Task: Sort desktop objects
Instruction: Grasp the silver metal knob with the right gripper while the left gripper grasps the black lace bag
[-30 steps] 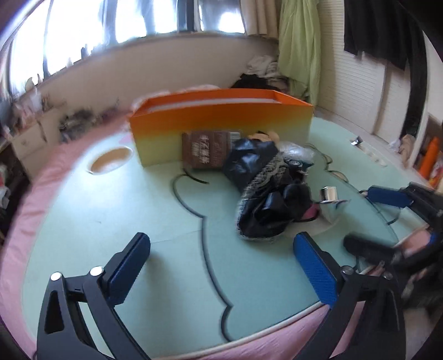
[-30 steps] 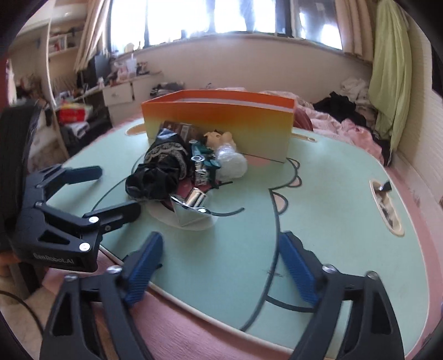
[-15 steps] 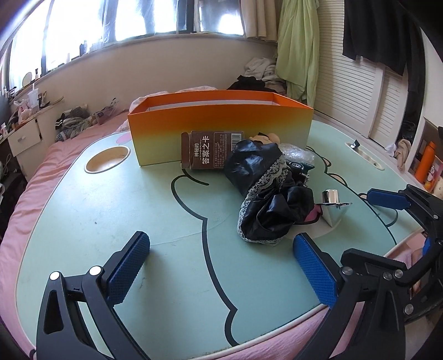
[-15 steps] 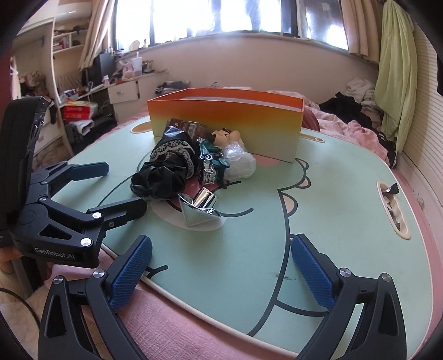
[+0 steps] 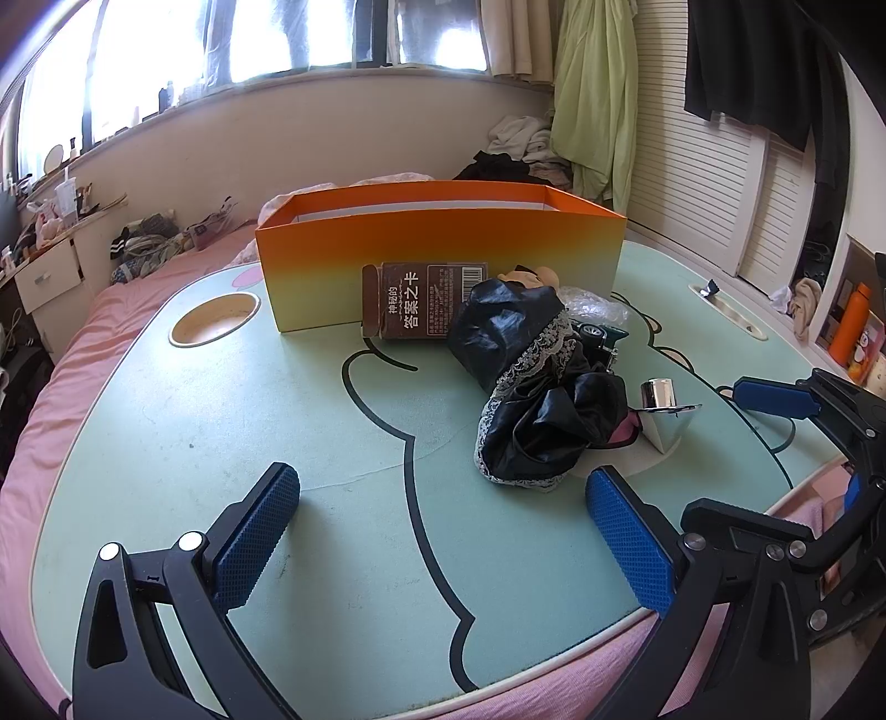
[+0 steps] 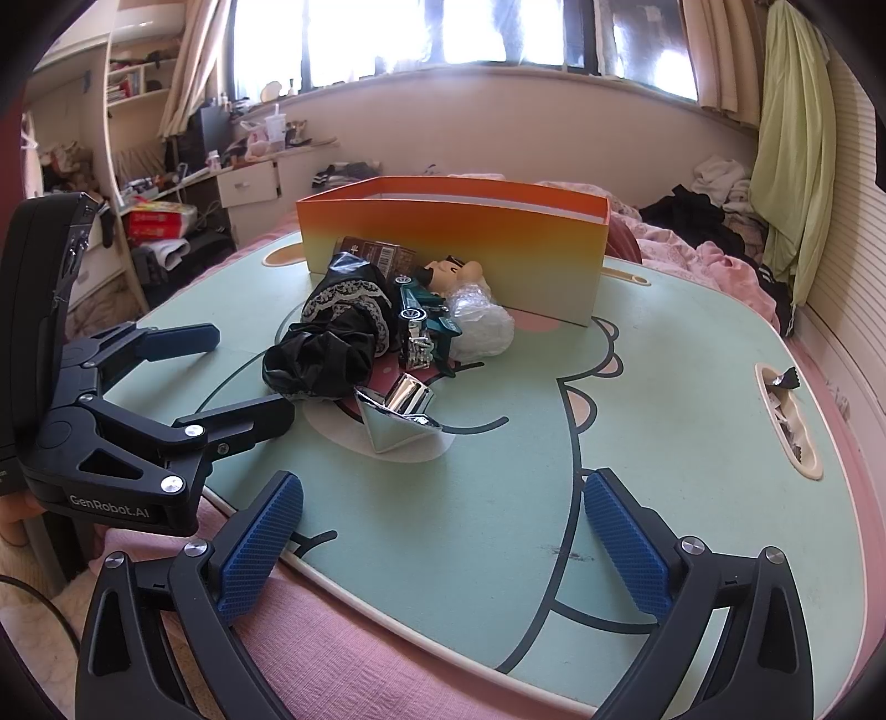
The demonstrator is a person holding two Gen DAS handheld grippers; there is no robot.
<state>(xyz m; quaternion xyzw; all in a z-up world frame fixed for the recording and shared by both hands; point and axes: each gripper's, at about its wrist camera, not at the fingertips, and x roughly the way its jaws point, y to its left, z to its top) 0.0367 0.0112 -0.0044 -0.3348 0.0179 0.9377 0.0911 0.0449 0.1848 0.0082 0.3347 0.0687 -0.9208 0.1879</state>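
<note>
Left gripper (image 5: 443, 531): fingers (image 5: 257, 529) spread wide, nothing between them, hovering over the near edge of the tabletop (image 5: 221, 421). Right gripper (image 6: 443, 537): fingers (image 6: 260, 545) likewise wide apart and empty, poised over the near rim, just right of the left gripper as seen from the right wrist view.

Beyond the fingers, on the mint-green tabletop with its cartoon outline, a heap of things near the middle. Nearest: shiny silver cone-shaped object (image 6: 401, 412) with a chrome cap, lying on its side. Touching it on the left, crumpled black lace-trimmed fabric (image 5: 540, 399). Behind that, a dark green toy car (image 6: 426, 324) tipped on end, beside a clear bubble-wrap bundle (image 6: 479, 327). Small doll figure (image 6: 457, 271) wedged between the bundle and the box wall. Brown card box (image 5: 423, 307) with white Chinese lettering, leaning against the front of the orange-to-yellow open box (image 5: 443, 249) standing at the far side of the tabletop.

Round cup recess (image 5: 215, 320) far left in the tabletop; long slot (image 6: 789, 421) at the right edge holding small wrappers. Pink bedding (image 5: 72, 332) under and around; window (image 5: 277, 39), green garment (image 5: 595, 94) hanging far right.
</note>
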